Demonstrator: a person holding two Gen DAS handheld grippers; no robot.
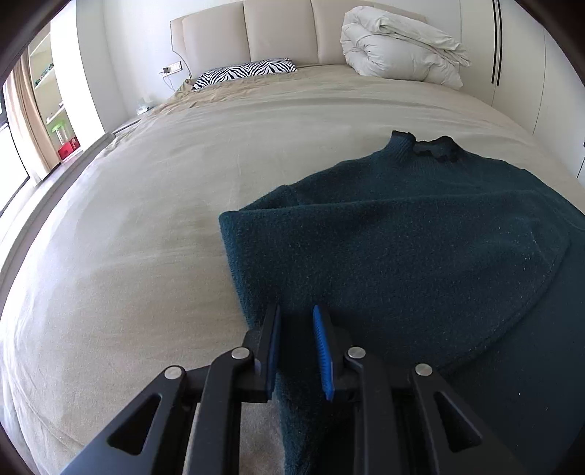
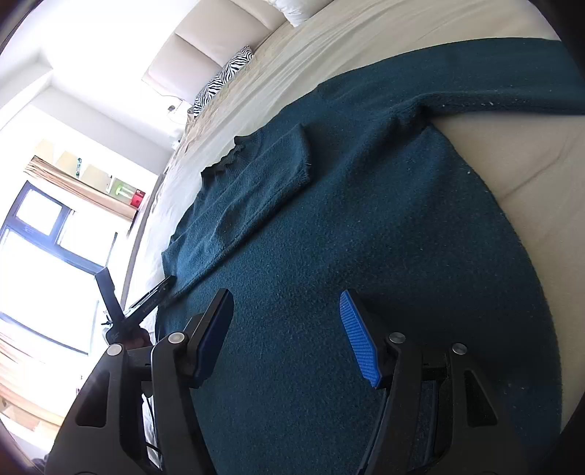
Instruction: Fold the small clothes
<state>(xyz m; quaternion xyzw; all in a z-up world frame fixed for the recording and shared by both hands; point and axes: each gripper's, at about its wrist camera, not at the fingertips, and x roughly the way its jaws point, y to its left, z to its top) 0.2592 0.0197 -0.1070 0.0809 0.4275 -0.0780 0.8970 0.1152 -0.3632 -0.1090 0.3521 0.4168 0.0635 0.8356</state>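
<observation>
While the dark teal fuzzy knit sweater is lying flat on the beige bed, its soft, limp folded edge is being pinched by the left gripper; the right gripper is being held wide open, empty, above the cloth.

You stand at the foot of a wide bed with a beige sheet. At its far end you see the padded cream headboard. A zebra pillow lies just before the headboard, and a folded white duvet sits to the right of it. Left of the bed there is a shelf with a red box, beside a beige curtain. Strong daylight comes through the dark-framed window on that side. White walls surround the bed.
</observation>
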